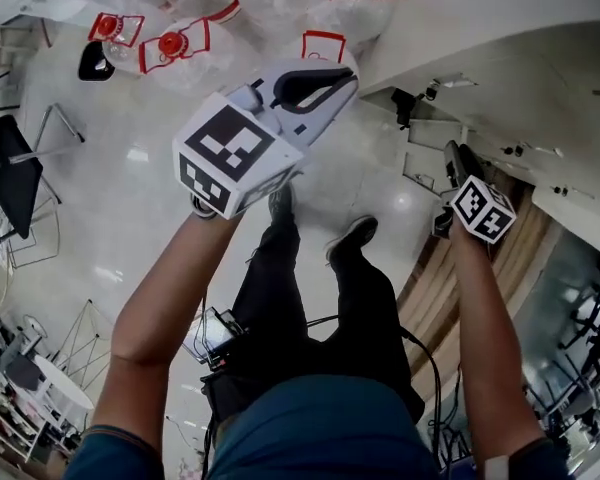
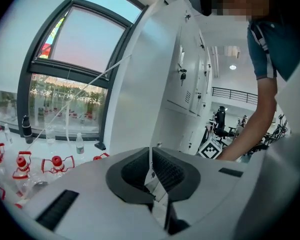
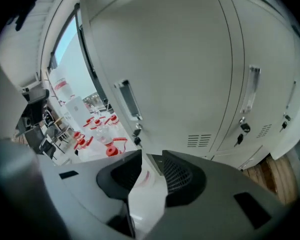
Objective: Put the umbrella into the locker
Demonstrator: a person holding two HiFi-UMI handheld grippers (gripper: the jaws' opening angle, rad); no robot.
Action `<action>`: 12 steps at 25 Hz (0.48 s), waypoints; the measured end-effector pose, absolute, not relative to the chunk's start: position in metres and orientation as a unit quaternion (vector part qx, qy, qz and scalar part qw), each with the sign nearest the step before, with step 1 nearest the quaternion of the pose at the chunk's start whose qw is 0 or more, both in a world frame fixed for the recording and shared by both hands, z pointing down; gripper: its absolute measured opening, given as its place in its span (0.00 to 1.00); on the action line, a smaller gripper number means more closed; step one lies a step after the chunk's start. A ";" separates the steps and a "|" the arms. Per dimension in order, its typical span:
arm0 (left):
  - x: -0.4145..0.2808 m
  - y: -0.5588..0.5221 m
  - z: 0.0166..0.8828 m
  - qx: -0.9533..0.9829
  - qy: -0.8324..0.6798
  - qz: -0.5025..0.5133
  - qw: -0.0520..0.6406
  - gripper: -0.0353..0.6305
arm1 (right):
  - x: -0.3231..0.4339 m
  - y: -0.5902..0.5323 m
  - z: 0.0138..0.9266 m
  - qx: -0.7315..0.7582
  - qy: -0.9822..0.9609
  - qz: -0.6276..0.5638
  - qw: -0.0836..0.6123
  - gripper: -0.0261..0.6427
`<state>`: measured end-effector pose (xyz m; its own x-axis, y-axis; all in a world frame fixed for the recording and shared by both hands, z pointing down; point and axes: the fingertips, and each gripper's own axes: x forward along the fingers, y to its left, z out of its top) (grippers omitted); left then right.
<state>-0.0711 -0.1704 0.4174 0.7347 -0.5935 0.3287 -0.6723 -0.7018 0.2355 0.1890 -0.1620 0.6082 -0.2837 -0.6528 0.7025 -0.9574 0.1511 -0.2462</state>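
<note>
No umbrella shows in any view. In the head view my left gripper (image 1: 342, 74) is raised high in the middle, its marker cube (image 1: 228, 158) toward me. Its jaws meet at the tips with nothing between them, as the left gripper view (image 2: 150, 151) also shows. My right gripper (image 1: 450, 151) is lifted at the right, pointing at the grey lockers (image 1: 500, 118). In the right gripper view the right gripper (image 3: 151, 156) stands partly open and empty. It faces shut locker doors (image 3: 190, 74) with a recessed handle (image 3: 127, 100) and keys in the locks (image 3: 245, 129).
Several clear water bottles with red caps (image 1: 170, 43) stand on the pale floor ahead. A black chair (image 1: 10, 178) is at the left. My own legs and shoes (image 1: 352, 238) are below. A tall window (image 2: 75, 69) is left of the lockers (image 2: 190, 79).
</note>
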 end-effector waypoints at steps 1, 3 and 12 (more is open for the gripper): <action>-0.073 -0.167 0.404 0.917 -0.346 0.110 0.168 0.10 | 0.183 -0.156 0.589 0.550 -0.732 0.338 0.220 0.24; -0.077 -0.162 0.379 0.919 -0.346 0.100 0.160 0.10 | 0.172 -0.144 0.550 0.540 -0.745 0.330 0.211 0.23; -0.086 -0.134 0.271 0.930 -0.338 0.074 0.122 0.10 | 0.133 -0.107 0.381 0.518 -0.789 0.294 0.149 0.19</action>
<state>-0.0863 -0.1336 0.2710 0.7608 -0.6103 0.2206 -0.6466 -0.7420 0.1773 0.1333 -0.1068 0.3807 -0.4188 -0.7301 0.5399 -0.9055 0.2909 -0.3090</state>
